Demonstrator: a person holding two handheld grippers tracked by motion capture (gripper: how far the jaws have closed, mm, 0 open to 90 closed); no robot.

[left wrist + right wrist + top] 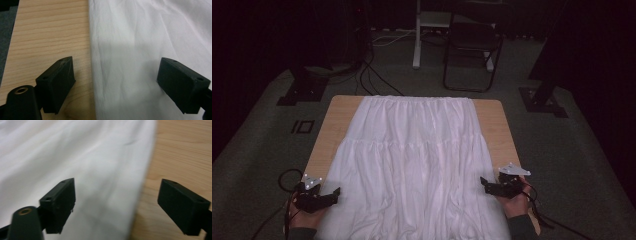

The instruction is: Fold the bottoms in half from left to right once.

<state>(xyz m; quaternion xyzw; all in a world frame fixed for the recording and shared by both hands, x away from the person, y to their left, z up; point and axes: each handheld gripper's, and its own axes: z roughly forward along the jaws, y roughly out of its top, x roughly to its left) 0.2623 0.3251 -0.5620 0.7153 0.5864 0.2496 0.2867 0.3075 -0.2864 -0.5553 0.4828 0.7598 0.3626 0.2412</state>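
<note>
Two black grippers are held low at the near end of the table (336, 116), one on either side of a white skirt (412, 160). The skirt is spread flat along the length of the table, its gathered waistband at the far edge and its wide hem at the near edge, with bare wood left showing beside it on both sides.

The left gripper (333, 192) is held at the skirt's left border near the hem. Its jaws are spread wide and nothing is gripped. In the left gripper view (116, 82), the skirt's edge is seen running between the jaws: one jaw is above bare wood, the other above white cloth.

The right gripper (483, 182) is held at the skirt's right border, also near the hem. Its jaws are likewise wide apart and empty. In the right gripper view (116, 202), the skirt's edge is straddled in the same way, though whether the cloth is touched cannot be told.
</note>
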